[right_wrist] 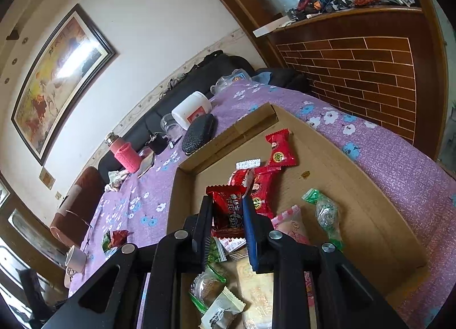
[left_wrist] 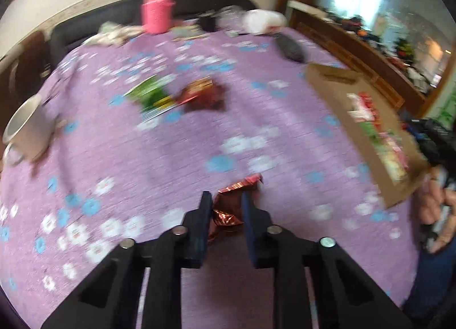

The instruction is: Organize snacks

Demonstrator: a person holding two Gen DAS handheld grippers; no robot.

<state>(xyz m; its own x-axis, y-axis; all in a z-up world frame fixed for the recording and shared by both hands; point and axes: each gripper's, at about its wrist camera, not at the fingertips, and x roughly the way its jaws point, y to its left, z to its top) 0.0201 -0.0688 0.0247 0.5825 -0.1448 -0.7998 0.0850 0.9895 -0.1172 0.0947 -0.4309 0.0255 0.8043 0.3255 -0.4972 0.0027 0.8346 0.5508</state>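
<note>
The left gripper (left_wrist: 226, 199) is clenched on a crinkled red foil snack packet (left_wrist: 233, 200) near the front edge of the purple flowered tablecloth (left_wrist: 171, 158). The right gripper (right_wrist: 228, 206) grasps a red printed snack packet (right_wrist: 228, 209) over the shallow brown cardboard box (right_wrist: 370, 186), which lies at the cloth's right edge among other wrapped snacks. A green packet (left_wrist: 151, 95) and a dark red packet (left_wrist: 202, 95) lie touching mid-cloth; a white mug (left_wrist: 27, 129) stands at the left edge.

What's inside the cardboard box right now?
The cardboard box holds wrapped snacks: red packets, a green-ended clear one, a pink one, and green and white ones nearer the camera. The right gripper and its red packet hide whatever lies underneath.
</note>
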